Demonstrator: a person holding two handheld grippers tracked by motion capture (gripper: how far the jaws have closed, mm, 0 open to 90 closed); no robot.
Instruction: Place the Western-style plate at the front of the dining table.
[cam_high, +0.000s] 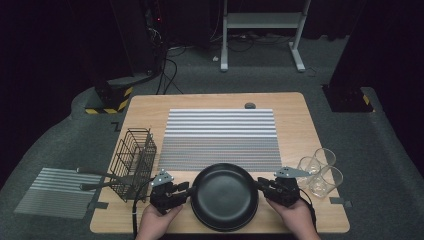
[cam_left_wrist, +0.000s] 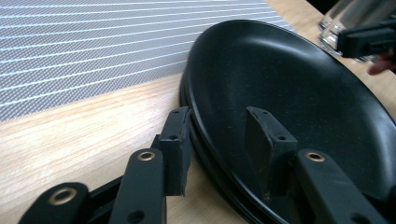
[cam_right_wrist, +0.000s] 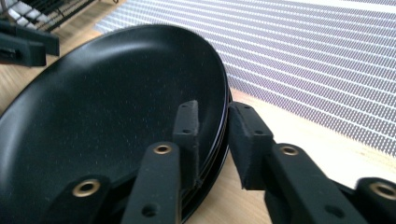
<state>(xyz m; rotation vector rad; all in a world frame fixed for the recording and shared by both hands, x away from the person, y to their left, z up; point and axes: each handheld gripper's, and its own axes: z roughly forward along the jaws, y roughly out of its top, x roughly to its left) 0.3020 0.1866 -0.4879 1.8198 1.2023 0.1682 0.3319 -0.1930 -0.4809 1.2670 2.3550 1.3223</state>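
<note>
A stack of black plates (cam_high: 225, 196) lies at the table's near edge between my two grippers. My left gripper (cam_high: 189, 189) straddles the stack's left rim. In the left gripper view (cam_left_wrist: 219, 126) one finger (cam_left_wrist: 177, 154) rests against the rim's outside, while the other stands inside the top plate (cam_left_wrist: 289, 84), clear of the rim. My right gripper (cam_high: 260, 185) straddles the right rim. In the right gripper view (cam_right_wrist: 214, 116) one pad lies inside the plate (cam_right_wrist: 116, 102) and the outer pad (cam_right_wrist: 247, 144) sits just off the rim.
A striped mat (cam_high: 220, 137) covers the table's middle behind the plates. A black wire basket (cam_high: 134, 162) with utensil handles sticking out stands at the left. Three clear glasses (cam_high: 320, 170) stand close by my right gripper. A second striped mat (cam_high: 55, 192) lies left of the table.
</note>
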